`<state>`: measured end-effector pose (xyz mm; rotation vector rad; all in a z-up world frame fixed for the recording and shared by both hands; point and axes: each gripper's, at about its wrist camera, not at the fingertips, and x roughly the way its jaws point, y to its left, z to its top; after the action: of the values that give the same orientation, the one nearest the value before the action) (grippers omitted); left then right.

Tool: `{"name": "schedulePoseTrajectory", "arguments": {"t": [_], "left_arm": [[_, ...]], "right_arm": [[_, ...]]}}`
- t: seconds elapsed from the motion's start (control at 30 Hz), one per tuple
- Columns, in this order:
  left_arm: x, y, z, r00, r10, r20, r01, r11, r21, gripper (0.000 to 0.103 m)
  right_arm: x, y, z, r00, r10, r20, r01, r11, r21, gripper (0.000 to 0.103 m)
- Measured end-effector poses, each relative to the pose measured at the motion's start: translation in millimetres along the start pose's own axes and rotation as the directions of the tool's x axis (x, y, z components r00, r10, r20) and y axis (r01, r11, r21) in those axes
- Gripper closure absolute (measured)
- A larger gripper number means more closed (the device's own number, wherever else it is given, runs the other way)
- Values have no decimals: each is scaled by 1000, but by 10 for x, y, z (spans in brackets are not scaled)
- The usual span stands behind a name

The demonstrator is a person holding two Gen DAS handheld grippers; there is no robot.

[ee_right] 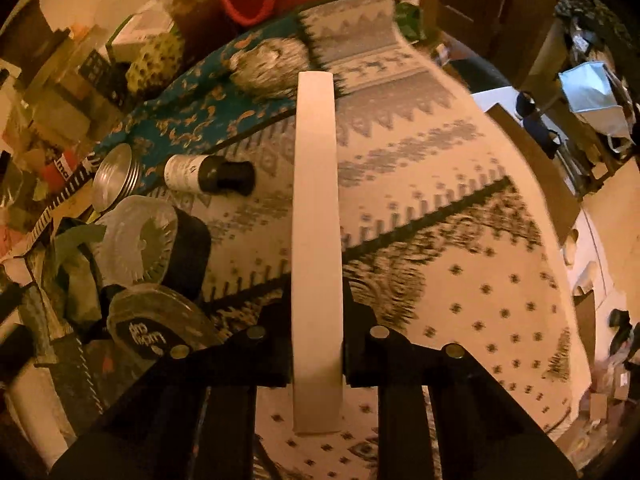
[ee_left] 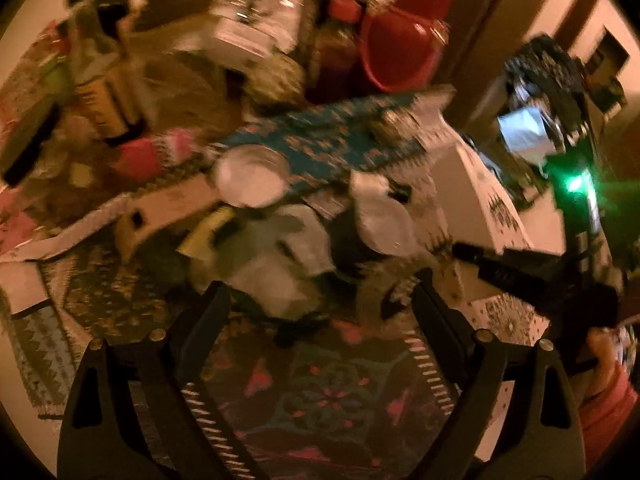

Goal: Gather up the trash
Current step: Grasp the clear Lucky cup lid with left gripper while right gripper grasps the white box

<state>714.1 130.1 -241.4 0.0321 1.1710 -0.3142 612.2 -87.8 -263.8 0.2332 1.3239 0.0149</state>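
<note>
Evidently early: the right tool (ee_right: 316, 364) grips one white strip (ee_right: 316, 216) above the carpet (ee_right: 460, 240), the left tool (ee_left: 320, 300) hangs wide and empty, while cups (ee_right: 136, 240), a bottle (ee_right: 208, 172) and lids (ee_right: 160, 324) remain uncollected there.

Clamped between the right gripper's (ee_right: 317, 354) matt black plastic fingers (ee_right: 264, 356), the white strip (ee_right: 315, 208) looks smooth and matt, like card or plastic; which cannot be told. Beneath it lies a woven, rough-looking patterned rug (ee_right: 460, 240). To the gripper's left lie a ribbed shiny metal lid (ee_right: 114, 178), a clear ridged plastic lid (ee_right: 134, 240) and a dark glossy bottle (ee_right: 210, 176) with a paper label. Ahead of the left gripper's (ee_left: 320, 300) spread matt black fingers (ee_left: 208, 320), blurred crumpled pale paper (ee_left: 288, 256) lies on dark patterned cloth (ee_left: 320, 392).
</note>
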Motion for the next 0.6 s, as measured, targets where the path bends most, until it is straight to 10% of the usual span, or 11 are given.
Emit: {"name": "schedulePoseTrajectory", "arguments": {"t": [0.2, 0.6], "left_arm": [[351, -362, -57, 996, -41, -85, 46, 998, 52, 10], [817, -398, -76, 987, -10, -163, -39, 955, -296, 10]], "right_arm": [[-307, -172, -143, 999, 4, 36, -5, 1000, 24, 87], [-450, -468, -256, 994, 6, 106, -9, 999, 31, 87]]}}
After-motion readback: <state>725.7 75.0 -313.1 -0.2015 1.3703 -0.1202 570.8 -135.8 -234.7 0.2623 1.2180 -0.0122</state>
